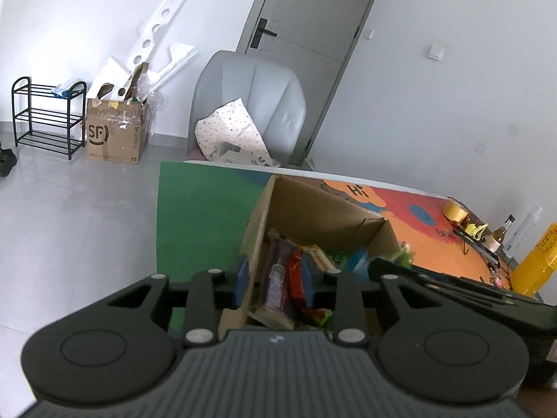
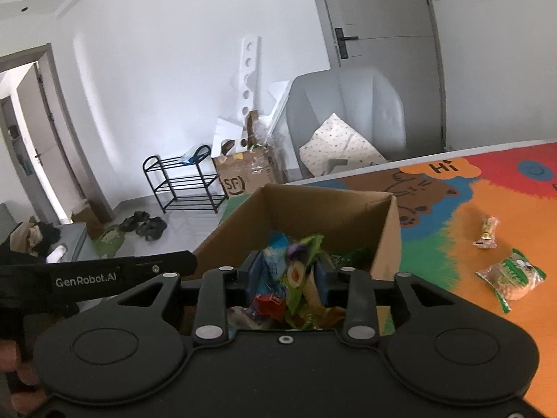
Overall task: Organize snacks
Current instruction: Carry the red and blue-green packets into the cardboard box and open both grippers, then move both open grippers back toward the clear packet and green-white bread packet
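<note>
An open cardboard box (image 1: pixel 323 209) (image 2: pixel 327 209) stands on the colourful table mat and holds several snack packets. My left gripper (image 1: pixel 275 278) is open, its jaws straddling the box's left wall (image 1: pixel 256 244), one blue pad outside and one inside among the packets. My right gripper (image 2: pixel 287 271) hangs over the box, shut on a green and blue snack packet (image 2: pixel 296 271). Two more snack packets lie on the mat to the right: a small one (image 2: pixel 487 231) and a green-edged one (image 2: pixel 510 277).
A grey chair (image 1: pixel 250 104) with a dotted cloth stands behind the table. At the table's right end are a tape roll (image 1: pixel 456 209), a small bottle (image 1: pixel 503 231) and a yellow bottle (image 1: pixel 536 261). On the floor are an SF box (image 1: pixel 115 132) and a black shoe rack (image 1: pixel 45 115).
</note>
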{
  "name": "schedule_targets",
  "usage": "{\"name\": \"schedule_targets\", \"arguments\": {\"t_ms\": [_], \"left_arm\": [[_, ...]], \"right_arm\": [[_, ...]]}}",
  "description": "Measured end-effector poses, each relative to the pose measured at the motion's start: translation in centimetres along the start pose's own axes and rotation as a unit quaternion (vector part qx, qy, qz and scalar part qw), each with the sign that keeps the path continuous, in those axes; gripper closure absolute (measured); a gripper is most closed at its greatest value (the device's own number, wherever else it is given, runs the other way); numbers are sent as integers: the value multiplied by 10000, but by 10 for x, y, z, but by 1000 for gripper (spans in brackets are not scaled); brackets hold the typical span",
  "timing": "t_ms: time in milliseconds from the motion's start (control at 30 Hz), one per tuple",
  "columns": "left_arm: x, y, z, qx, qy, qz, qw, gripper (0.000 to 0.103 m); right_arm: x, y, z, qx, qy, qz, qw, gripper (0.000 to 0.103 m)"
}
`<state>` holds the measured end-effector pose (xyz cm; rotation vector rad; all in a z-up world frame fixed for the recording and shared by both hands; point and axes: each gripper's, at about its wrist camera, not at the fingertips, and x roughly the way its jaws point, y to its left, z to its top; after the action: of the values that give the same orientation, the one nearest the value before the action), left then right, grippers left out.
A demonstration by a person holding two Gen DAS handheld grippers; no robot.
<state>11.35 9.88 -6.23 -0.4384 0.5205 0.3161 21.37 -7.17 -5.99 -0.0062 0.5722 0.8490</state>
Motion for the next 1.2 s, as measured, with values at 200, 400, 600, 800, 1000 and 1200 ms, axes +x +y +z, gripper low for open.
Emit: {"name": "schedule_targets", "arguments": {"t_ms": [200,400,600,800,1000,1200], "left_arm": [[-2,-7,1,21,-132,-10,9999,37],[-2,-23,-1,174,-185,-53,9997,23],[0,-38,-8,304,-146,-99,9994,18],[2,-58,-14,467,-112,-212,9986,16],[2,-76,-21,579,-79,-368,9976,16],[0,-93,-27,727,-81,-569,9957,16]], "right_arm": [[-18,-20,-2,167,-100,-286,9994,62],[-35,-41,-7,323,-185,-525,9979,56],[-49,-58,-14,469,-216,-686,9963,48],[-61,-73,-21,630,-253,-822,9943,43],[-74,-85,-25,677,-300,-938,9928,42],[-86,-96,-30,742,-355,-1043,9911,42]]}}
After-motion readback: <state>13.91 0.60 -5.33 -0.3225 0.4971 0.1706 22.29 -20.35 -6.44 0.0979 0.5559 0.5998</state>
